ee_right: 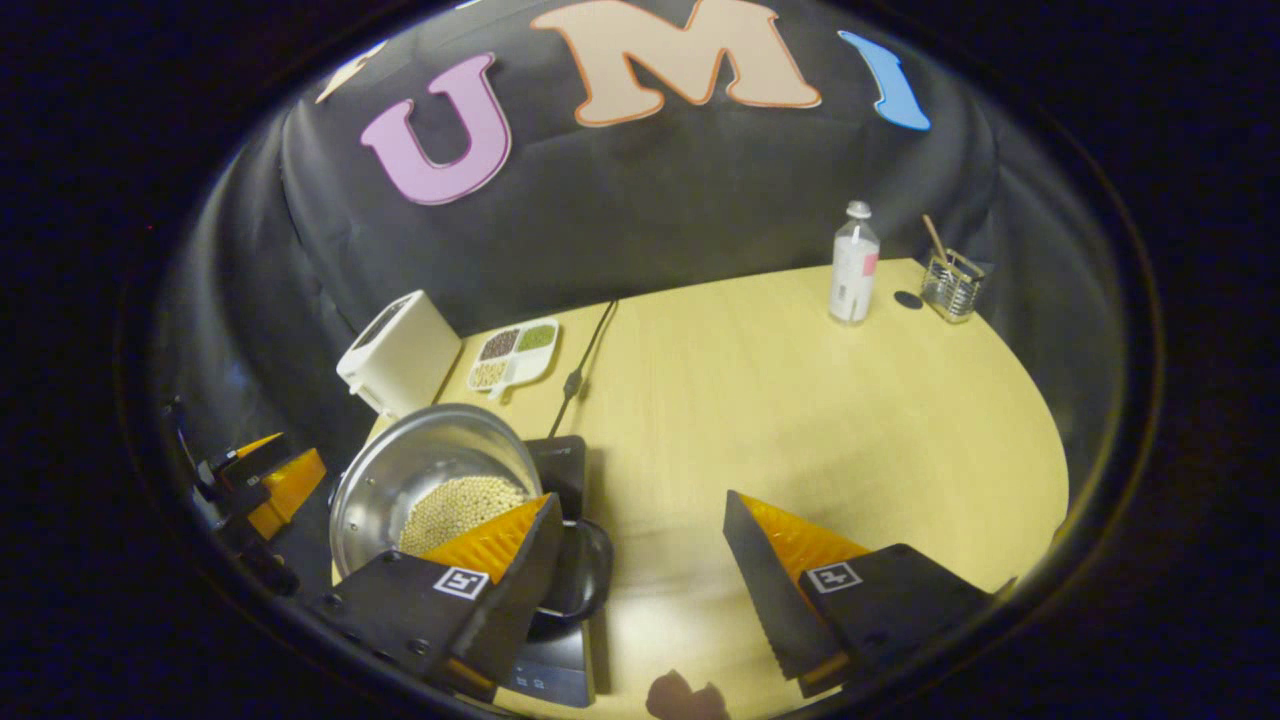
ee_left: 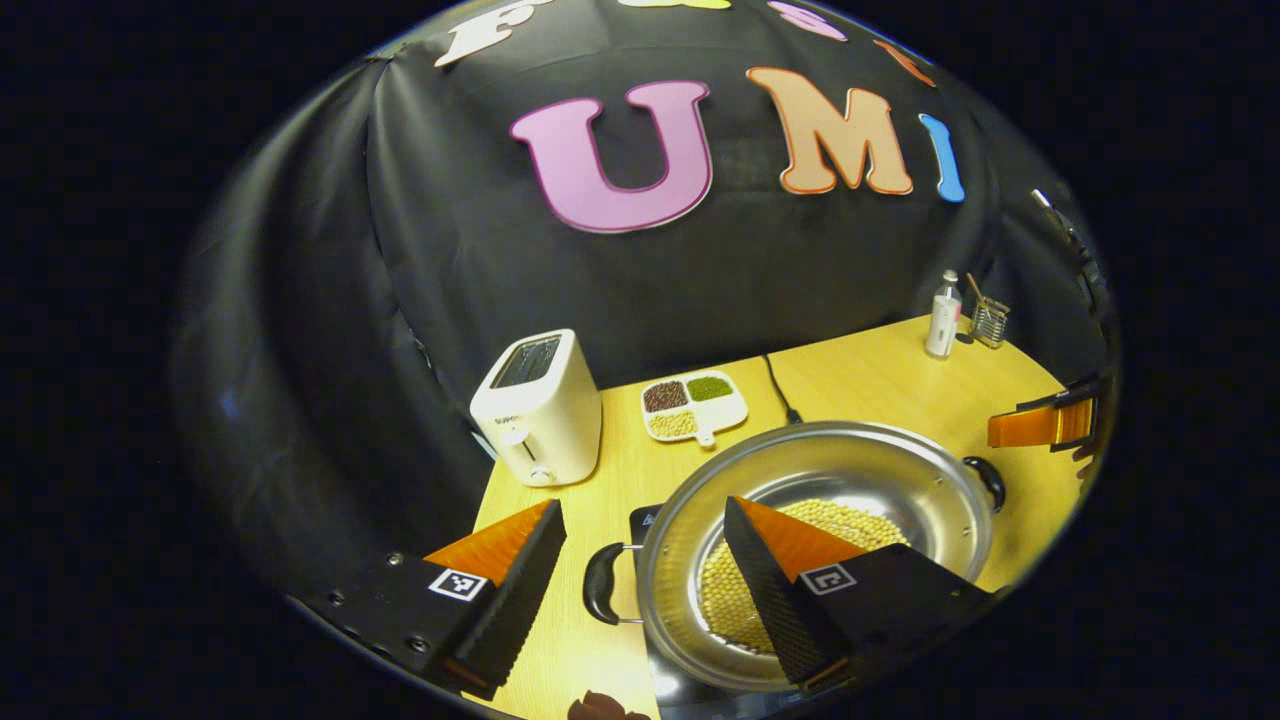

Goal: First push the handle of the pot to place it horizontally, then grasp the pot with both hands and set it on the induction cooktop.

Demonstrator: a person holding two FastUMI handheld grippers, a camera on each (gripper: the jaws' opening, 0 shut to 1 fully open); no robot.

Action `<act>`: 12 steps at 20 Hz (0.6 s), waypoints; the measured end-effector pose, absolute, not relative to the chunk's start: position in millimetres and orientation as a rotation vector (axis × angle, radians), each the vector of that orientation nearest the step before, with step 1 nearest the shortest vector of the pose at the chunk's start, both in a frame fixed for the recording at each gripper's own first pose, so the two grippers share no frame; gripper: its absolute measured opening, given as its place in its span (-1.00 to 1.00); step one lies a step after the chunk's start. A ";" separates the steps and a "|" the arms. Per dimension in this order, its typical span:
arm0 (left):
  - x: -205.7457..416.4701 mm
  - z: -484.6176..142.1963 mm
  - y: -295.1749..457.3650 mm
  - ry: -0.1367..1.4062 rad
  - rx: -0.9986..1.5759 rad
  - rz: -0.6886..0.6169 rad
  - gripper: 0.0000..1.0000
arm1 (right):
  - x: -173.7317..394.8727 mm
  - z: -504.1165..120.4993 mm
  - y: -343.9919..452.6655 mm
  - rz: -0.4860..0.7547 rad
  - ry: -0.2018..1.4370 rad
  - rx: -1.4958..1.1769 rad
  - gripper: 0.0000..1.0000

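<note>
A steel pot [ee_left: 815,545] with a layer of pale beans [ee_left: 840,520] in its bottom sits on the dark induction cooktop [ee_right: 560,560], which rests on the wooden worktop [ee_right: 800,400]. Judged from this placement, the setting-down step looks complete or nearly so.

Handling: the pot is rigid and thin-walled, with a polished, probably slippery rim. The loose beans add weight and would shift if the pot tipped, so it should be kept level. The two dark loop handles are the sensible holds: one [ee_left: 603,582] on the pot's left side, the other [ee_right: 575,575] on its right.

Left gripper [ee_left: 640,570]: jaws parted and released, straddling the pot's left edge. One finger hangs above the beans inside the pot; the other is outside, beyond the left handle. Neither finger appears to press on anything.

Right gripper [ee_right: 640,560]: jaws likewise spread and holding nothing. Its left finger stands just beside the right handle, and whether it touches cannot be told. The other finger is over bare worktop, well to the right of the pot.

Behind the pot stand a white toaster [ee_left: 535,410] and a divided dish [ee_left: 693,405]. A bottle [ee_right: 853,265] and a wire holder [ee_right: 950,285] stand far to the pot's right.
</note>
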State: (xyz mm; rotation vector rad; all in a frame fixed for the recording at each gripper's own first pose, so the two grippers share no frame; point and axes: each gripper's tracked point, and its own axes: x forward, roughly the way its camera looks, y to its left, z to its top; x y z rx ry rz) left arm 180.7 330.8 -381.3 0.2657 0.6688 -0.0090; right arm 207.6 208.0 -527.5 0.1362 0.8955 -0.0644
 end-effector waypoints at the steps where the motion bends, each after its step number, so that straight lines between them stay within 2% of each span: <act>1: 179.8 -369.5 318.2 0.646 0.268 -0.011 0.94 | 206.3 -519.6 199.6 -0.058 0.878 0.142 0.97; 4: 175.6 -341.7 282.6 0.607 0.244 -0.004 0.99 | 205.1 -493.9 165.7 -0.056 0.826 0.124 0.96; 5: 171.6 -332.8 271.2 0.601 0.225 0.000 0.94 | 203.8 -484.2 156.1 -0.052 0.802 0.114 0.96; 11: 155.5 -275.0 210.8 0.516 0.127 0.023 0.93 | 191.7 -415.4 109.5 -0.030 0.662 0.070 0.96; 12: 156.0 -262.1 205.0 0.492 0.128 0.024 0.94 | 190.2 -399.0 106.0 -0.029 0.636 0.073 0.86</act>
